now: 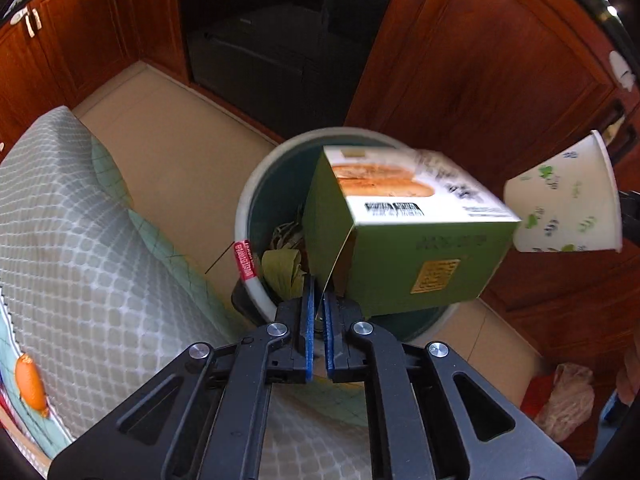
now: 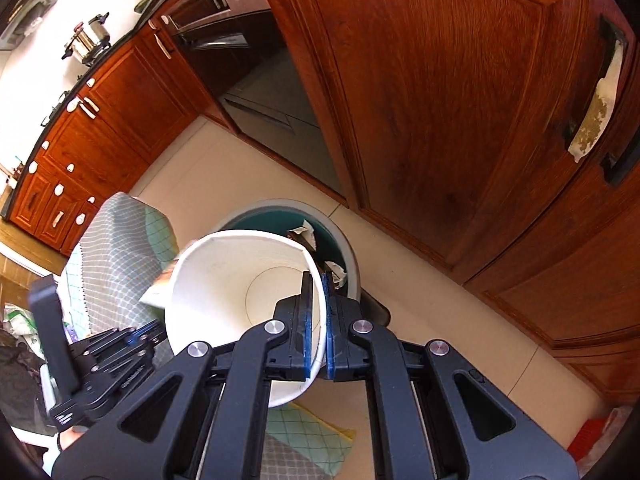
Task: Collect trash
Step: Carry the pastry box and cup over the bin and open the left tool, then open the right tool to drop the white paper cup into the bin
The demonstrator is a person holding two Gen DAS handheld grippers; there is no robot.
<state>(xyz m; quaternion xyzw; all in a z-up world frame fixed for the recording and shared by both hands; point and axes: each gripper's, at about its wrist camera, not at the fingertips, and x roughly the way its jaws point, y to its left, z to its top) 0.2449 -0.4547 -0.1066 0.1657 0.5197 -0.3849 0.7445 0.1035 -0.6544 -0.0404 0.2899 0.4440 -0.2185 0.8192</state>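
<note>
My left gripper (image 1: 319,292) is shut on the thin flap of a green and white cardboard food box (image 1: 404,240), which hangs over a round trash bin (image 1: 256,184) with a pale rim and teal inside. The bin holds crumpled wrappers and scraps (image 1: 282,268). My right gripper (image 2: 318,292) is shut on the wall of a white paper cup (image 2: 236,280), one finger inside and one outside. The cup also shows in the left wrist view (image 1: 568,200), printed with green leaves, to the right of the box. The bin shows in the right wrist view (image 2: 352,264) behind the cup.
A table edge with a checked grey-green cloth (image 1: 72,220) lies left of the bin. Wooden cabinet doors (image 1: 500,60) stand behind and to the right. A dark open recess (image 1: 272,40) lies beyond the bin. A plastic bag (image 1: 568,396) sits on the beige floor at right.
</note>
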